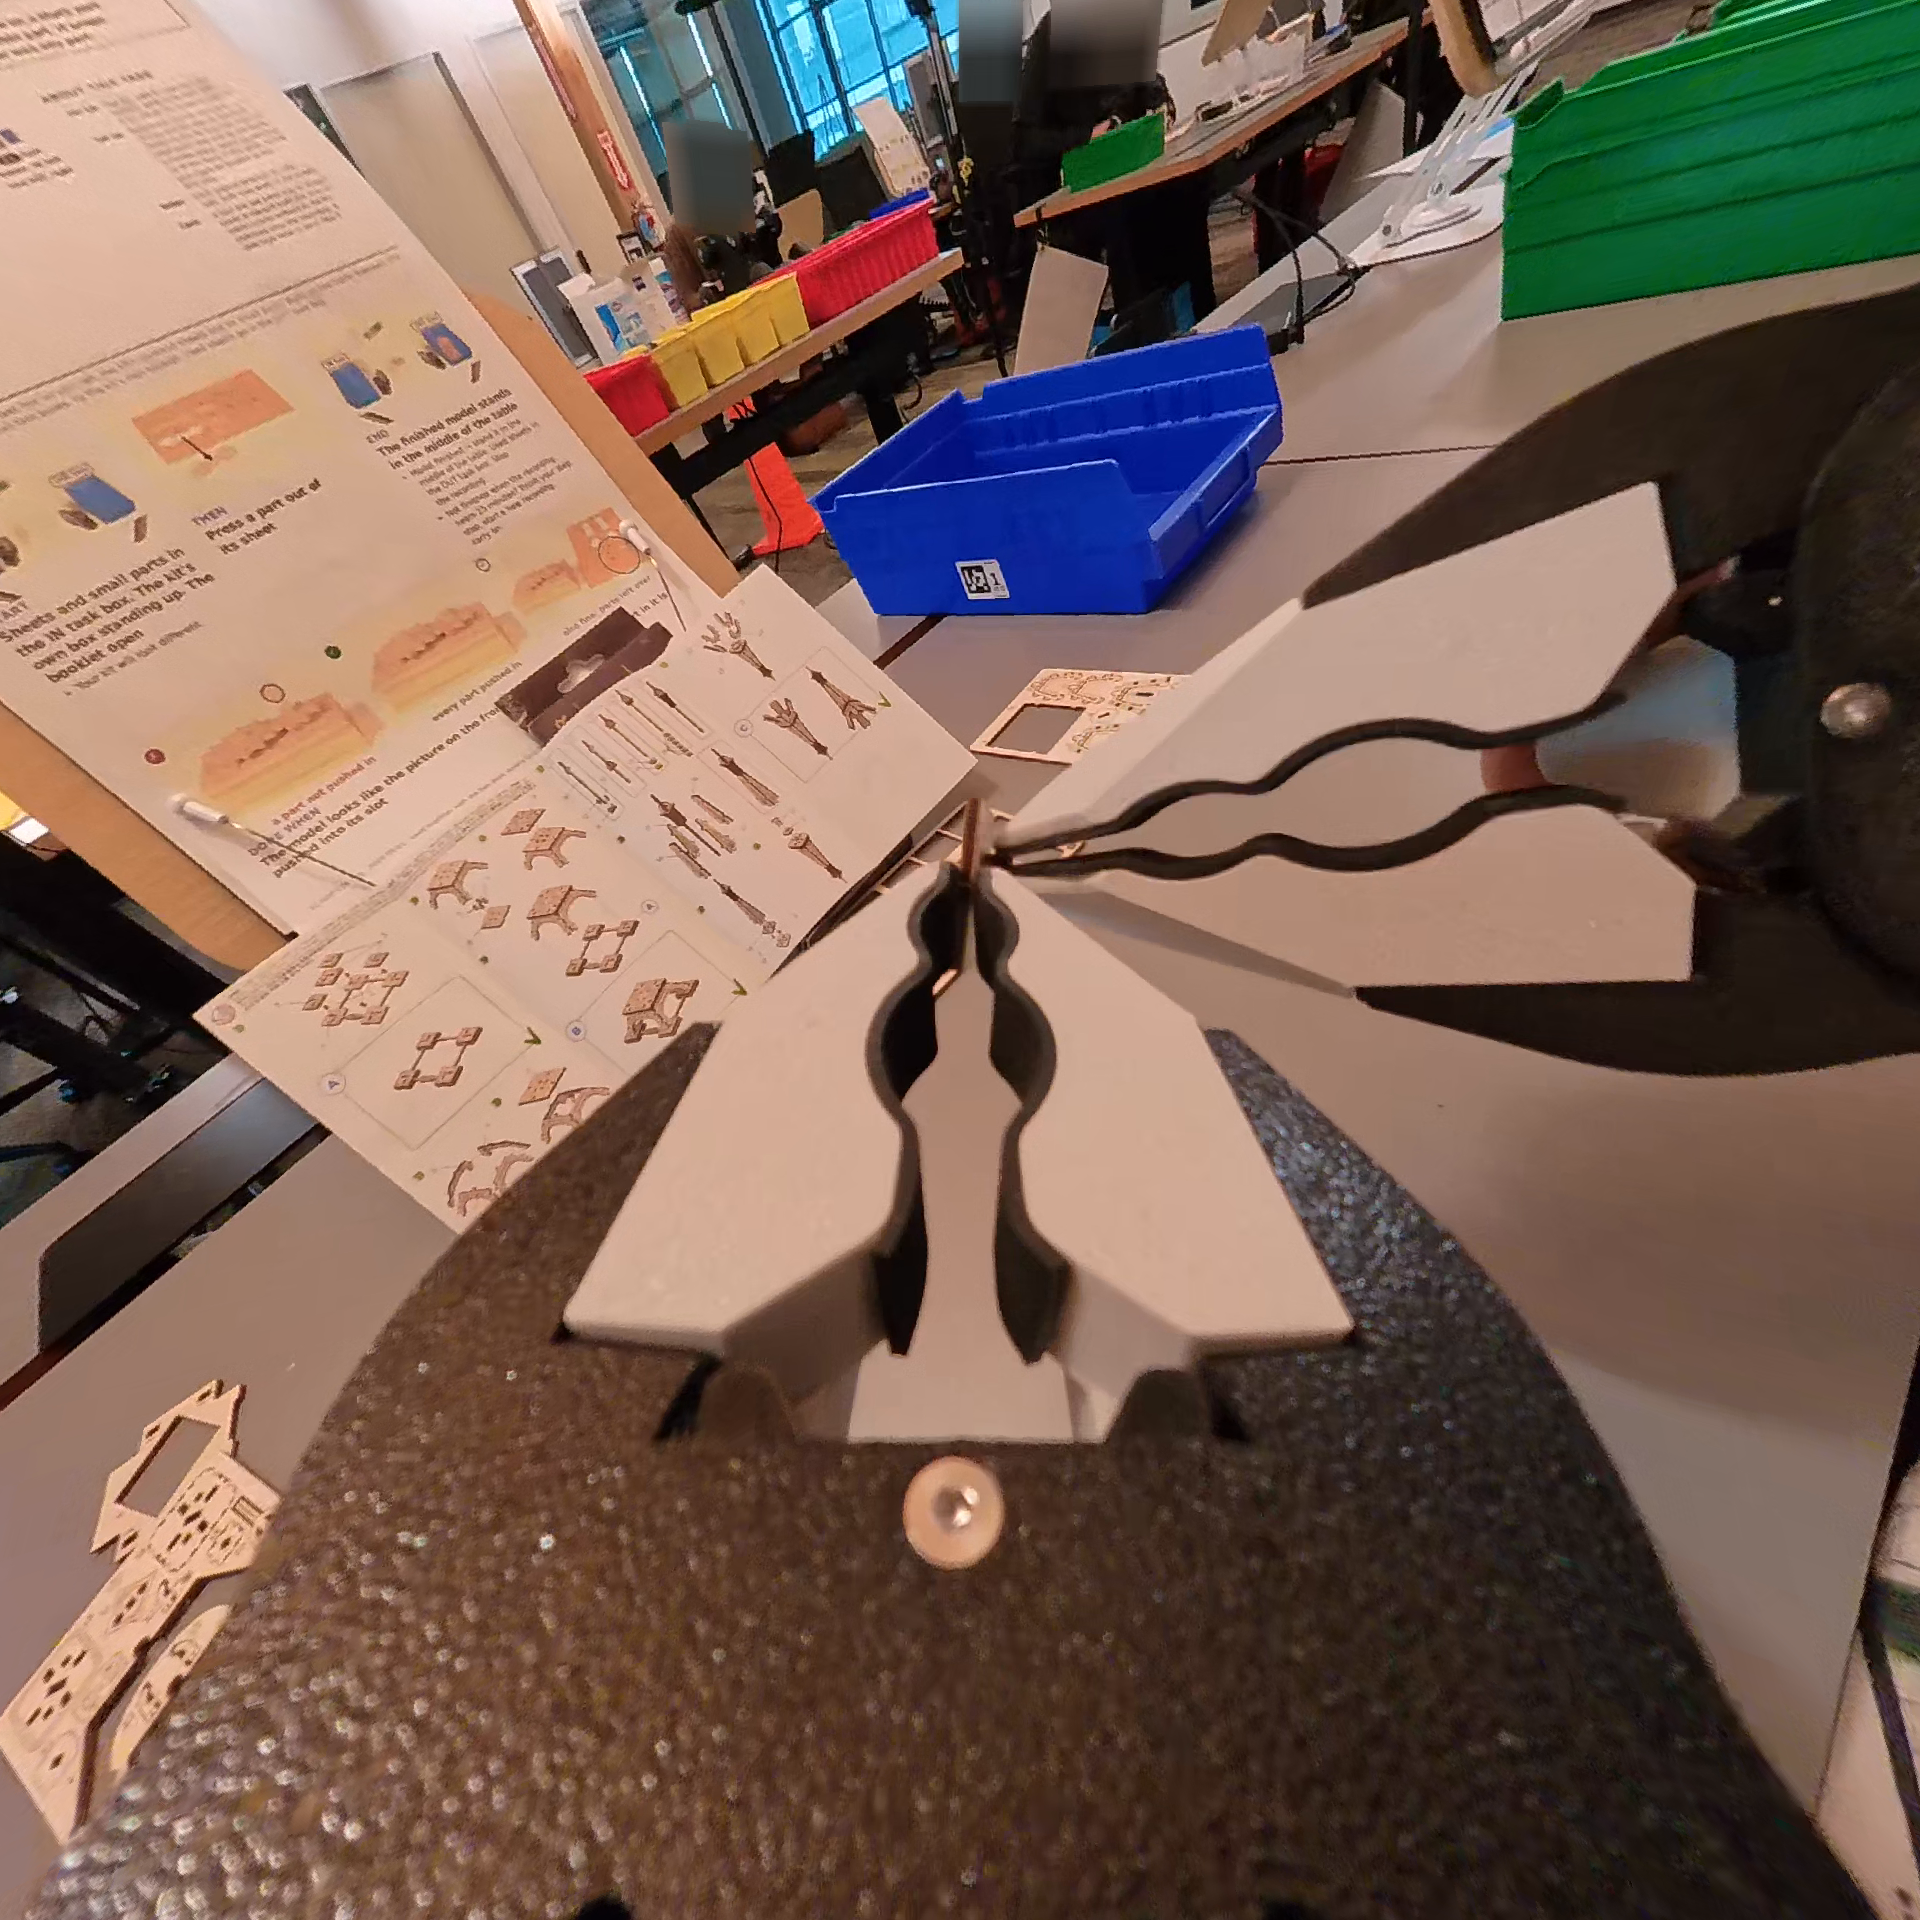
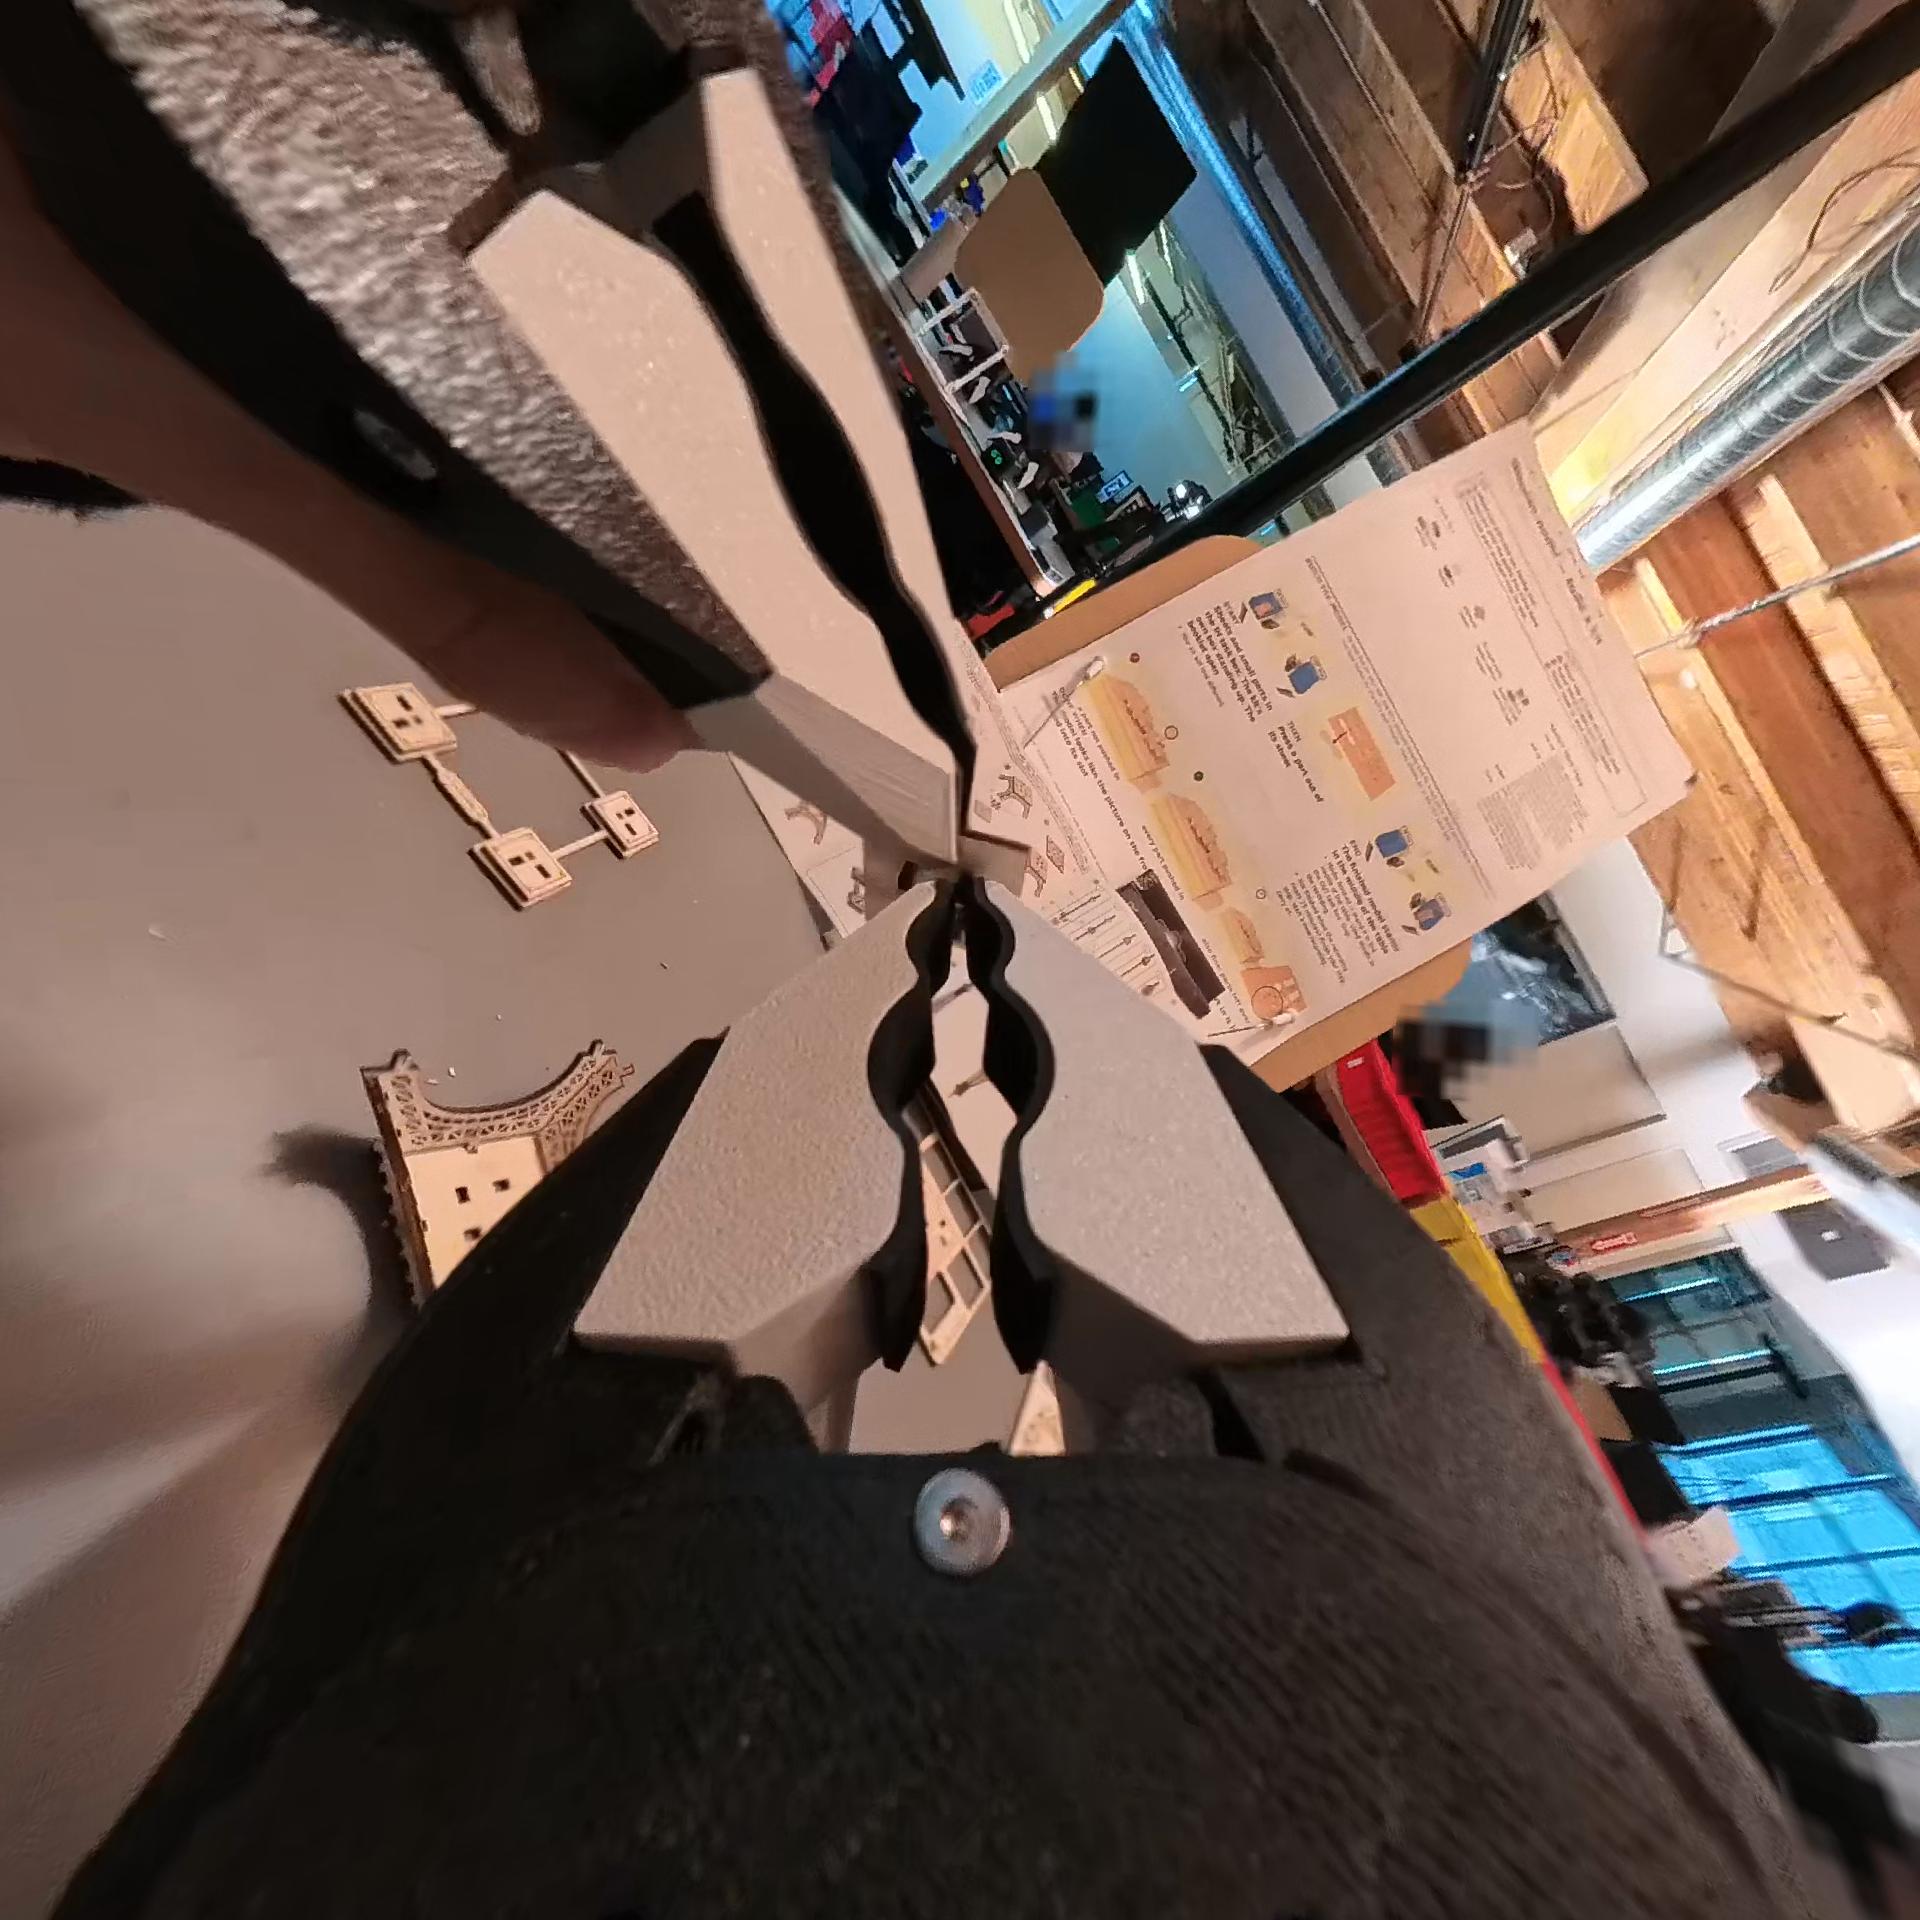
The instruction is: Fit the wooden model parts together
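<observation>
My left gripper (image 1: 971,878) is shut on a thin wooden part (image 1: 972,831), which I see edge-on sticking out past the fingertips. My right gripper (image 1: 1006,847) comes in from the right, shut, with its tips touching that part. In the right wrist view my right gripper (image 2: 961,896) is shut on a small wooden part (image 2: 1000,857), and the left gripper (image 2: 961,826) meets it tip to tip from the upper left. Both are held above the grey table (image 2: 260,914). A square frame of four wooden pads (image 2: 499,790) and an arched tower base (image 2: 478,1132) lie on the table.
An open instruction booklet (image 1: 582,935) leans against a board with a printed sheet (image 1: 260,468). A blue bin (image 1: 1049,488) stands behind, and green bins (image 1: 1714,187) are at the far right. Punched-out wooden sheets lie at the near left (image 1: 156,1558) and behind the grippers (image 1: 1081,707). Left and right tips are no more than a few centimetres apart.
</observation>
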The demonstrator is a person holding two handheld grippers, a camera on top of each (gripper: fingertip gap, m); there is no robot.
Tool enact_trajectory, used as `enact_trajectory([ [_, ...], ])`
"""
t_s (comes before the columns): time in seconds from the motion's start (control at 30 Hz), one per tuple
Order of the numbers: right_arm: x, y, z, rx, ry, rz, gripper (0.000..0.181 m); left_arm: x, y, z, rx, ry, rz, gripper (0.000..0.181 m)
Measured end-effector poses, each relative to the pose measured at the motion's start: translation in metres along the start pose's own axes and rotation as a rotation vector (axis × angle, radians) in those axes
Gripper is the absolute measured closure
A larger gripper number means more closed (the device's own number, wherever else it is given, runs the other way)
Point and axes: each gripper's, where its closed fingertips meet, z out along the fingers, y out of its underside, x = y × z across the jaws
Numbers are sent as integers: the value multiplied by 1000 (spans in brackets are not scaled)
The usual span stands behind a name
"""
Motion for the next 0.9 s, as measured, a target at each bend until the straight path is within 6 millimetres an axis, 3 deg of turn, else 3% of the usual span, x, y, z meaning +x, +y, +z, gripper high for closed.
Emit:
enact_trajectory([
  [0.13,-1,5,0,-19,-9,-72,181,3,3,2,1,4,-8,181],
  [0.23,6,0,-1,10,8,0,181,0,-5,0,17,-2,-3,181],
  [0.57,2,-5,-4,-8,71,-289,181,4,-4,-3,24,34,-12,181],
  [0.73,1,-4,-5,13,73,-335,181,6,-3,-2,22,60,-30,181],
  [0.9,0,-1,-3,-17,69,-217,181,4,1,0,-10,46,2,181],
])
